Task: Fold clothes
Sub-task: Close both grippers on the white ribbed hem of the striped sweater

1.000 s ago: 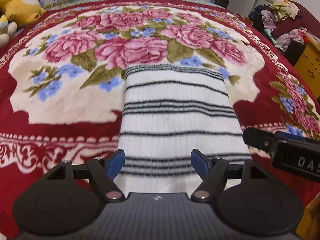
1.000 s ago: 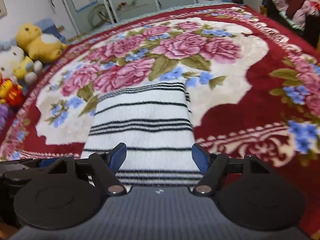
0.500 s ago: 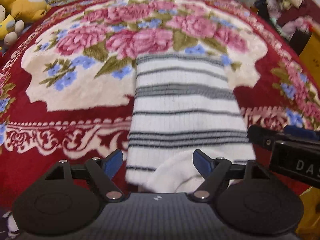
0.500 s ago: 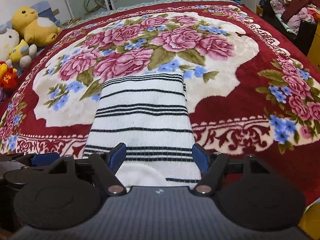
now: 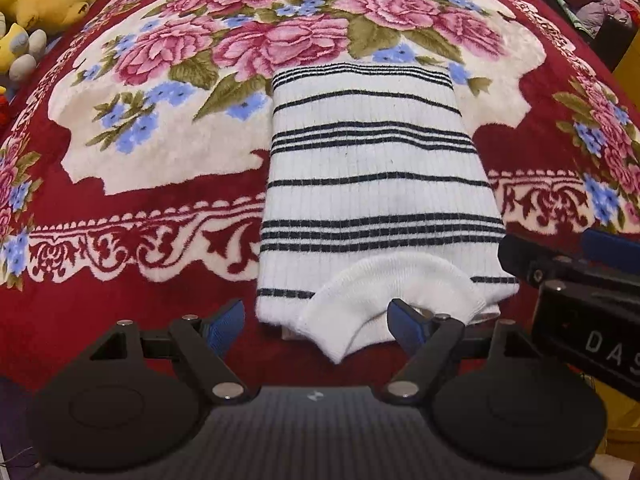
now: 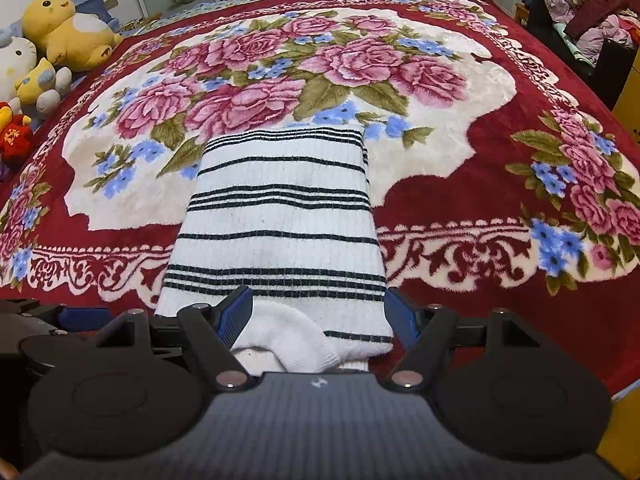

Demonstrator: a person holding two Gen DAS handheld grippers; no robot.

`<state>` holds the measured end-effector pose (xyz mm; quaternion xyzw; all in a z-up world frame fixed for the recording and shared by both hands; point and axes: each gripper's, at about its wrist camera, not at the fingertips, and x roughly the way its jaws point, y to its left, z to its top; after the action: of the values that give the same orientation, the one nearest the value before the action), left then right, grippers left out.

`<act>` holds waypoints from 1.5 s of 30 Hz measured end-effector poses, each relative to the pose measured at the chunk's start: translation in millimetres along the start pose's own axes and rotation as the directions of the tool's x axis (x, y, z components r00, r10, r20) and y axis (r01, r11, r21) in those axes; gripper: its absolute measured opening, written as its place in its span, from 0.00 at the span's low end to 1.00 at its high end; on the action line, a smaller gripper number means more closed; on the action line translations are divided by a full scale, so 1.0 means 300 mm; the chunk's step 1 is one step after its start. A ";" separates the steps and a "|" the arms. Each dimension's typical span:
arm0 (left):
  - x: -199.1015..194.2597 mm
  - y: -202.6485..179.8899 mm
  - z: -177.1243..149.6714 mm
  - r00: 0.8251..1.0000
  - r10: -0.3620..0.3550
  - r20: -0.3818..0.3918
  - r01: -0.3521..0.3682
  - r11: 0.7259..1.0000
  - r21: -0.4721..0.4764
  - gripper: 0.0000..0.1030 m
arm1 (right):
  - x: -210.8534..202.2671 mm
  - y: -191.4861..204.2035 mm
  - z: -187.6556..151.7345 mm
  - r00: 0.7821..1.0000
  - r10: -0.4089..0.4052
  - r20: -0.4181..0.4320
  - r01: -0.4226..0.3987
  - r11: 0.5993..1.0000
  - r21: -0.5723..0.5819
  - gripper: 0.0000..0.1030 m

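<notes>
A white knit sweater with thin black stripes (image 5: 372,160) lies folded into a long narrow rectangle on the bed. Its plain white ribbed collar (image 5: 384,284) curls over the near end. My left gripper (image 5: 316,316) hovers open above that near end, and its blue pads touch nothing. The right gripper (image 6: 318,304) is open too, above the same end, with the collar (image 6: 280,332) and striped cloth (image 6: 280,216) below its fingers. Neither gripper holds cloth. The two hang side by side, the left one over the sweater's left corner.
The sweater rests on a red blanket with pink roses (image 5: 160,160) that covers the bed. Plush toys (image 6: 68,32) sit at the far left. A heap of clothes (image 6: 580,8) lies at the far right, next to a yellow cabinet (image 6: 628,92).
Both grippers have lifted and tipped downward. The sweater's near end with the white collar, hidden before under the fingers, has come into view. The sweater itself has not moved.
</notes>
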<state>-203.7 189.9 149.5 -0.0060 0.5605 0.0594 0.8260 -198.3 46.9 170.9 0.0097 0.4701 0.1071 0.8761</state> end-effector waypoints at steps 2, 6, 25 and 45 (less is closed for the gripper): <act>0.002 0.001 -0.002 1.000 -0.009 -0.009 0.009 1.000 -0.003 0.79 | 0.001 0.003 -0.002 1.000 -0.001 -0.002 0.001 1.000 0.000 0.70; 0.002 -0.006 -0.007 1.000 -0.010 -0.016 0.010 1.000 -0.003 0.79 | 0.002 0.007 -0.005 1.000 0.000 -0.006 0.000 1.000 -0.001 0.70; 0.018 -0.024 -0.012 0.999 -0.015 -0.041 0.016 1.000 0.004 0.80 | 0.015 0.008 -0.003 1.000 0.002 -0.022 -0.002 1.000 -0.005 0.70; 0.182 0.274 -0.067 0.940 -0.329 0.085 0.333 0.840 -0.429 0.80 | 0.241 -0.405 -0.123 0.886 0.462 0.035 -0.415 0.759 0.501 0.70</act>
<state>-211.0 275.0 96.1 -0.2875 0.5197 0.0402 0.8035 -168.4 -60.7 76.6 0.3385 0.5053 0.1855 0.7718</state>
